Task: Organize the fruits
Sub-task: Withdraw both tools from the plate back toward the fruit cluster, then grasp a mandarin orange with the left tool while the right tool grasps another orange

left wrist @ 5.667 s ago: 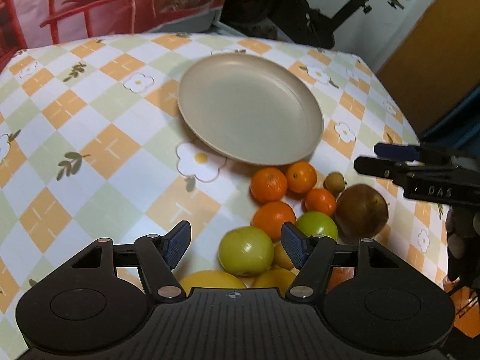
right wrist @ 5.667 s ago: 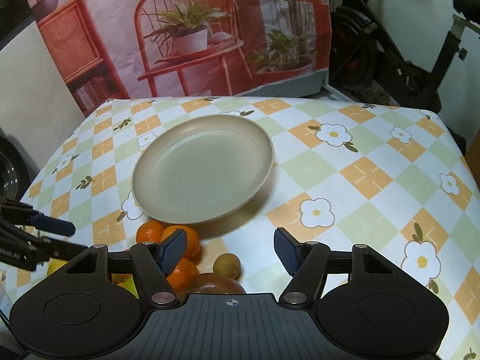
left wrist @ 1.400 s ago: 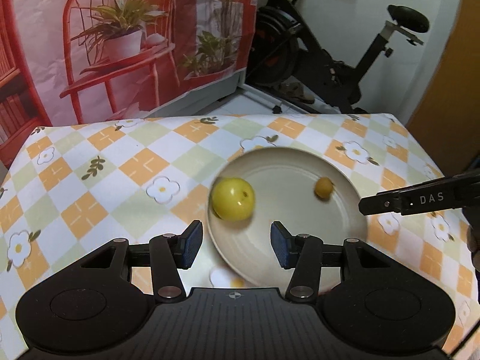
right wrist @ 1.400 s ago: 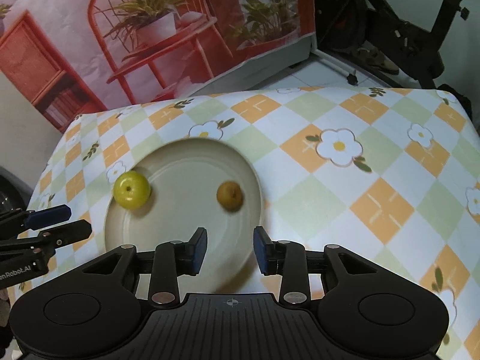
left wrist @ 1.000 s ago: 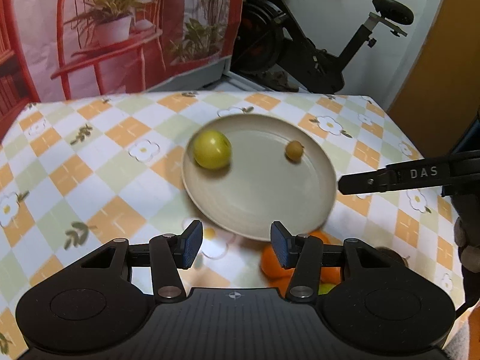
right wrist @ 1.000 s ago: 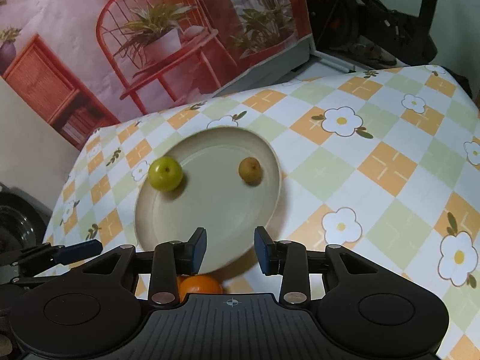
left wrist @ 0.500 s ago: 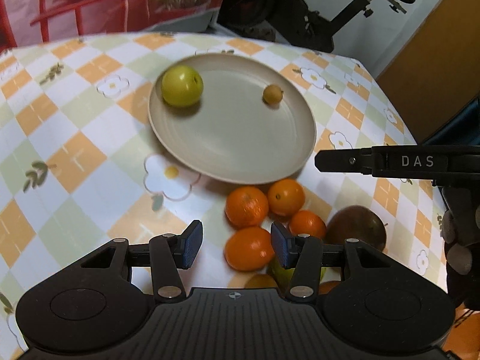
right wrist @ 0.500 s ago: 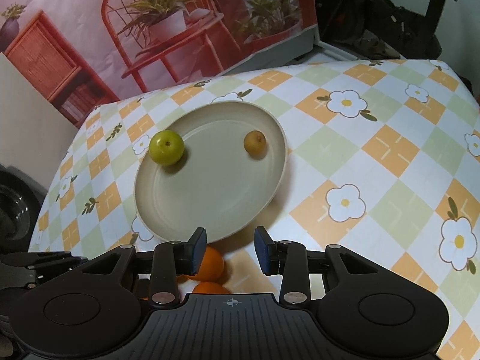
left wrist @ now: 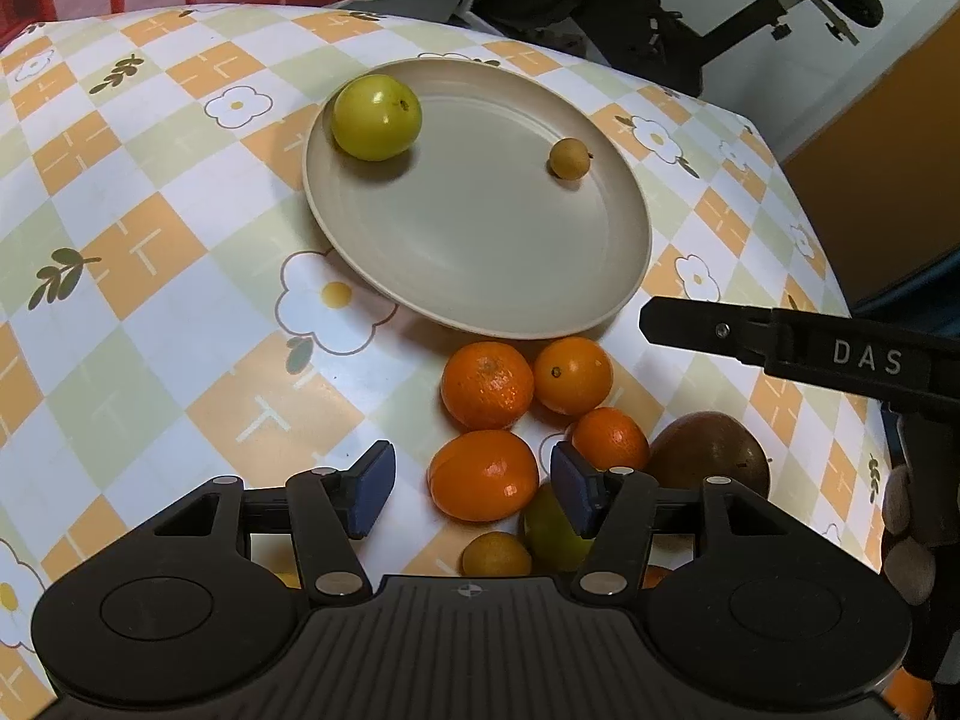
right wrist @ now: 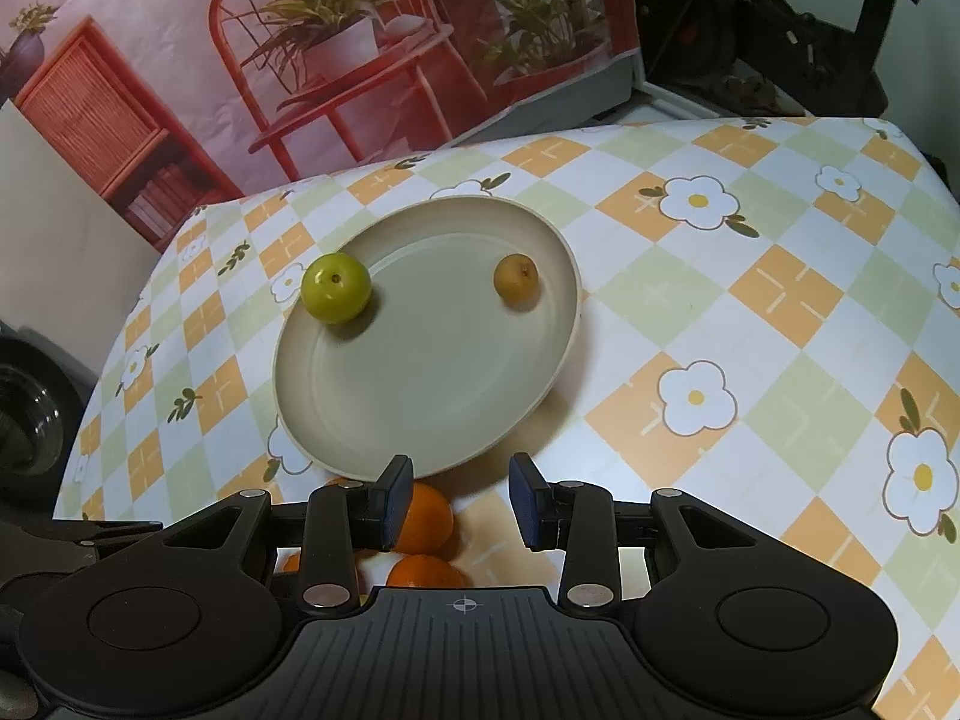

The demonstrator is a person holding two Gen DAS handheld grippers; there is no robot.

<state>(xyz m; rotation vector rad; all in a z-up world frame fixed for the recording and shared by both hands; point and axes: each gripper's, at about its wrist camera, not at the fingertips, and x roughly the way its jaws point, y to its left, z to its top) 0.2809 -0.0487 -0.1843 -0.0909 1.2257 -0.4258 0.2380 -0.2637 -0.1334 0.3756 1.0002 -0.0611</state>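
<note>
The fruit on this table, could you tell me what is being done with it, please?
A person is moving fruit onto the plate with two handheld claws. A green fruit and a small brown one already lie on it. The left claw, jaws just opened wider, is over an orange in the pile. The right claw holds nothing.

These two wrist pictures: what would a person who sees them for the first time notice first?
Probably the beige plate in the middle of the flowered tablecloth, holding only a green apple at its far left edge and a small brownish fruit on its right side. Next, the heap of oranges on the cloth just before the plate, with the left gripper open above it.
</note>
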